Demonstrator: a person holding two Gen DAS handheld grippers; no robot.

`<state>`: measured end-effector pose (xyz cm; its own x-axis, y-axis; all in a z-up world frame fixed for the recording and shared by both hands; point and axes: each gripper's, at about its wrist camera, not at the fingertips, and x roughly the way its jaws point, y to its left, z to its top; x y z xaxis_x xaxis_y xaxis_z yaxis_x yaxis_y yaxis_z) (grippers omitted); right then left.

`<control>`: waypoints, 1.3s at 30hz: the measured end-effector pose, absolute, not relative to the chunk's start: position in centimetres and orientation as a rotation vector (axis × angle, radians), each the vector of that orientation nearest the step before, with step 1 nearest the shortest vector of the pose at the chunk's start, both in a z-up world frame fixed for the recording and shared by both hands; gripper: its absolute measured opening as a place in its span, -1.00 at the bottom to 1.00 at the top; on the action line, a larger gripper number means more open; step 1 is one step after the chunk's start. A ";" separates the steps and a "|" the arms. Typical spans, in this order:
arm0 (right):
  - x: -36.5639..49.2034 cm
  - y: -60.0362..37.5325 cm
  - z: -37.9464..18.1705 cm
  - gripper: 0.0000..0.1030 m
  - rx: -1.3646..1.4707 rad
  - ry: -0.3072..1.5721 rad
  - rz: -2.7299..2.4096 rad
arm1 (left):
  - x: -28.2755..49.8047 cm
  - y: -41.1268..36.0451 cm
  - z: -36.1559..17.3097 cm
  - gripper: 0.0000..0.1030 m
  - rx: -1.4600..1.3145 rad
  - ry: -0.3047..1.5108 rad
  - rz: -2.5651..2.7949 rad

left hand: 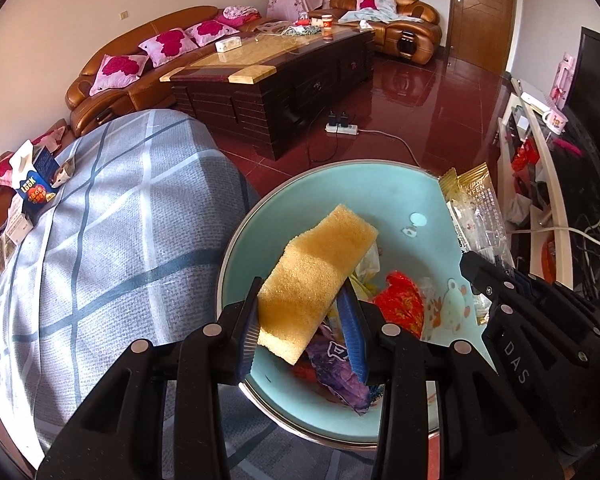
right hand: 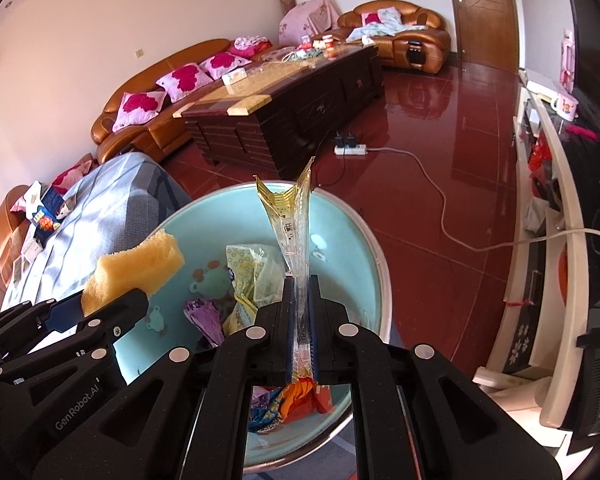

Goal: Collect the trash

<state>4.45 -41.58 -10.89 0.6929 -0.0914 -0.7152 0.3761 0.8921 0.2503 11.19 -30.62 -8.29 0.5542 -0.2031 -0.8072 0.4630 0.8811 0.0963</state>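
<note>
Hovering over one turquoise basin (left hand: 384,196): left gripper (left hand: 306,316) clamps one yellow sponge (left hand: 312,276); right gripper (right hand: 300,320) pinches one clear gold-edged wrapper (right hand: 290,220). Several wrappers (left hand: 400,304) lie inside.

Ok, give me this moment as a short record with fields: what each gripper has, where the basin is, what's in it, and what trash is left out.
left gripper: shut on yellow sponge, over the basin
right gripper: shut on clear gold-edged wrapper, over the basin
basin: light blue, round, beside the plaid-covered surface
basin contents: purple wrapper, red wrapper, other crumpled packets
left out: blue carton and small papers on the plaid cover
released yet: neither item
</note>
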 end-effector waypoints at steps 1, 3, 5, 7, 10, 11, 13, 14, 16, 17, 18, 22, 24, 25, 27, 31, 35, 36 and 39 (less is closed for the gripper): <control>4.5 -41.6 -11.0 -0.86 0.399 0.768 -0.268 | 11.2 -30.6 -8.4 -0.28 0.314 0.906 -0.399; 4.7 -41.6 -11.4 -0.85 0.402 0.774 -0.264 | 11.3 -30.7 -8.5 -0.28 0.314 0.909 -0.398; 5.0 -41.6 -11.5 -0.79 0.403 0.778 -0.256 | 11.3 -30.8 -8.7 -0.28 0.314 0.912 -0.396; 5.3 -41.8 -11.8 -0.73 0.414 0.785 -0.240 | 11.4 -30.9 -8.8 -0.26 0.313 0.916 -0.395; 5.4 -42.1 -11.8 -0.59 0.420 0.773 -0.252 | 11.6 -30.9 -8.9 -0.18 0.308 0.919 -0.391; 5.3 -42.2 -11.8 -0.52 0.425 0.765 -0.251 | 11.7 -30.8 -8.9 0.00 0.307 0.918 -0.386; 4.8 -42.6 -11.6 -0.38 0.454 0.737 -0.245 | 11.7 -30.6 -8.7 0.31 0.303 0.905 -0.375; 4.7 -42.7 -11.4 -0.38 0.463 0.729 -0.248 | 11.6 -30.5 -8.7 0.40 0.300 0.898 -0.372; 4.3 -43.2 -11.1 -0.38 0.483 0.710 -0.257 | 11.6 -30.4 -8.6 0.48 0.299 0.898 -0.378; 4.0 -43.3 -10.9 -0.38 0.492 0.700 -0.264 | 11.6 -30.3 -8.5 0.54 0.297 0.898 -0.377; 3.6 -43.5 -10.6 -0.36 0.506 0.678 -0.277 | 11.6 -30.3 -8.5 0.56 0.295 0.893 -0.375; 1.9 -44.0 -9.6 0.07 0.530 0.594 -0.342 | 11.2 -29.2 -7.9 0.57 0.291 0.851 -0.352; 1.1 -43.9 -9.1 0.19 0.528 0.561 -0.378 | 11.0 -28.3 -7.7 0.57 0.283 0.839 -0.338; 0.8 -43.8 -8.9 0.30 0.527 0.551 -0.387 | 10.9 -27.8 -7.6 0.57 0.278 0.835 -0.331; 0.3 -43.2 -8.5 0.45 0.523 0.531 -0.405 | 10.5 -26.8 -7.2 0.58 0.277 0.809 -0.312; -0.6 -41.8 -8.0 0.65 0.520 0.512 -0.423 | 9.3 -24.0 -5.9 0.75 0.269 0.714 -0.265; -1.1 -39.6 -7.1 0.68 0.489 0.519 -0.415 | 8.3 -21.1 -4.6 0.79 0.230 0.661 -0.244; -1.3 -39.0 -6.7 0.69 0.481 0.518 -0.411 | 8.0 -20.4 -4.2 0.81 0.222 0.646 -0.238; -1.6 -37.7 -5.7 0.70 0.462 0.515 -0.402 | 7.1 -18.3 -3.2 0.88 0.193 0.601 -0.224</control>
